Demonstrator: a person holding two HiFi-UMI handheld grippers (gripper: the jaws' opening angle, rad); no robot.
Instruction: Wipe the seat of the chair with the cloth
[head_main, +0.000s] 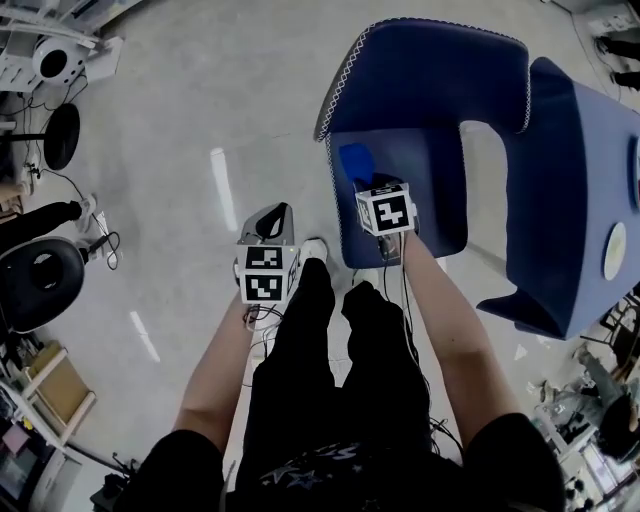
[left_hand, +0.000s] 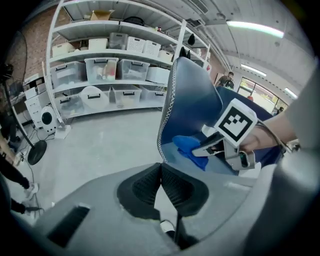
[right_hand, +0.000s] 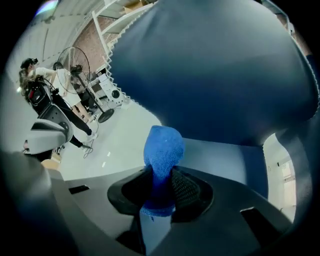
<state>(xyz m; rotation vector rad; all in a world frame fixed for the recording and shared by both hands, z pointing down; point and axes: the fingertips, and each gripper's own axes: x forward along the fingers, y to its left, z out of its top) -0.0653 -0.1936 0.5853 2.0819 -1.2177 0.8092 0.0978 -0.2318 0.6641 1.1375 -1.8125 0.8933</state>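
Left gripper (head_main: 268, 222) hangs beside the chair (head_main: 430, 60), jaws pressed together on nothing. Right gripper (head_main: 375, 190) is clamped on the bunched blue cloth (head_main: 354, 160) at the left edge of the seat (head_main: 440, 190). Wiping looks barely begun, so next I press down and sweep rightward across.

white shelf rack (left_hand: 100, 54) | clear bins (left_hand: 102, 69) on shelves | standing fan (right_hand: 75, 63) on grey floor (head_main: 180, 120)

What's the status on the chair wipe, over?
Right tongs shut on blue cloth, at chair seat. Left tongs shut, empty, off the chair. No obstruction seen.
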